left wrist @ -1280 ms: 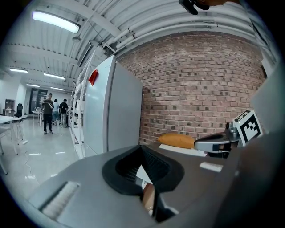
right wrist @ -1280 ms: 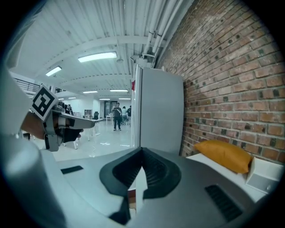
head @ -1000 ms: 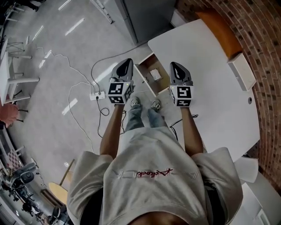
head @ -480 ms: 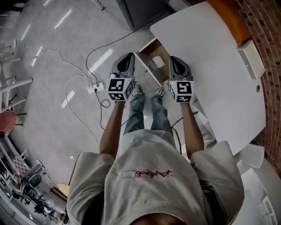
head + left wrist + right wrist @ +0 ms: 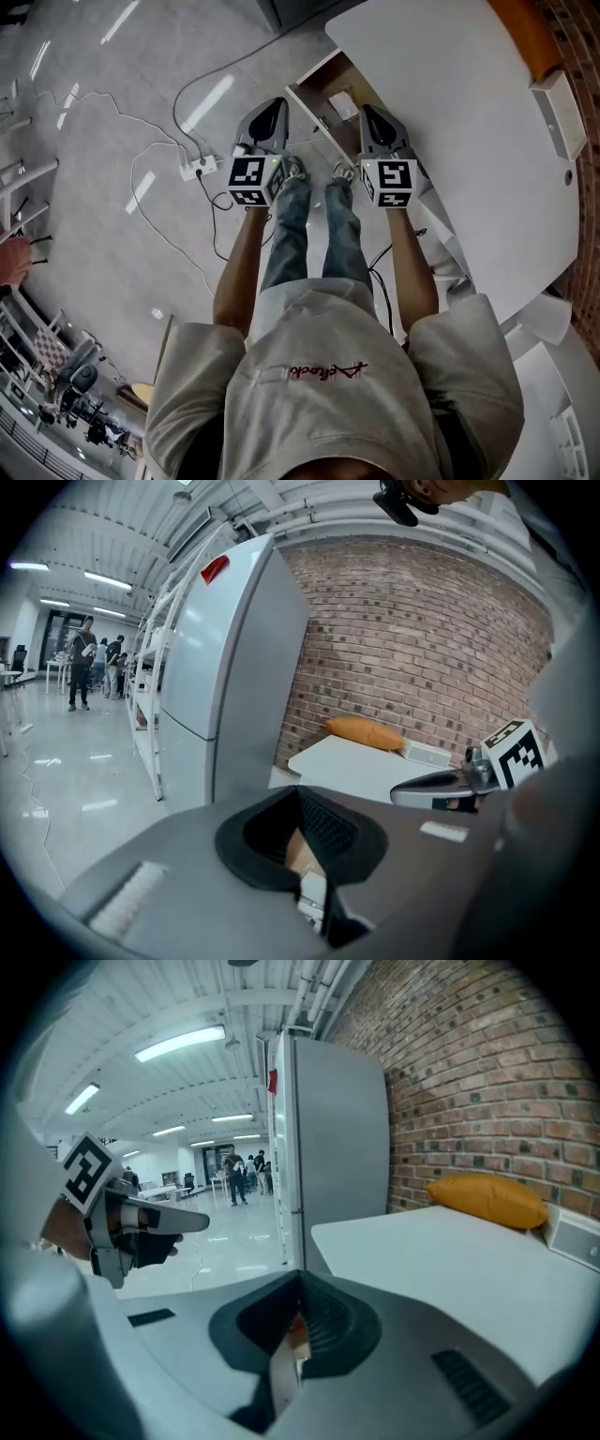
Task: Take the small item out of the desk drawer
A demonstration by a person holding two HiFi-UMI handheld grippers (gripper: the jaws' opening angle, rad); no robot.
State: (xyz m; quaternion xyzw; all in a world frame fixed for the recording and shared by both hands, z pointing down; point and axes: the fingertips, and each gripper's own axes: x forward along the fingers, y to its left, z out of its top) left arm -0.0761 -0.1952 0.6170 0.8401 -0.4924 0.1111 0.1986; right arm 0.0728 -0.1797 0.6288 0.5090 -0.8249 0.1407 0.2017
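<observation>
Drawer [image 5: 319,97] open for access, small item [image 5: 342,103] inside; left hand-held gripper [image 5: 273,107] and right hand-held gripper [image 5: 368,112] poised above, jaws together.

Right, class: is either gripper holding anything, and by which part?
Nothing is held. The left gripper and the right gripper are both shut and empty, and the small white item lies untouched in the open drawer.

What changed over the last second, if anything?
The left gripper and right gripper appear to have drawn back slightly from the drawer, though the head camera swung too. Nothing was gripped or released. The drawer is still open with the small white item inside; both grippers stay shut and empty.
</observation>
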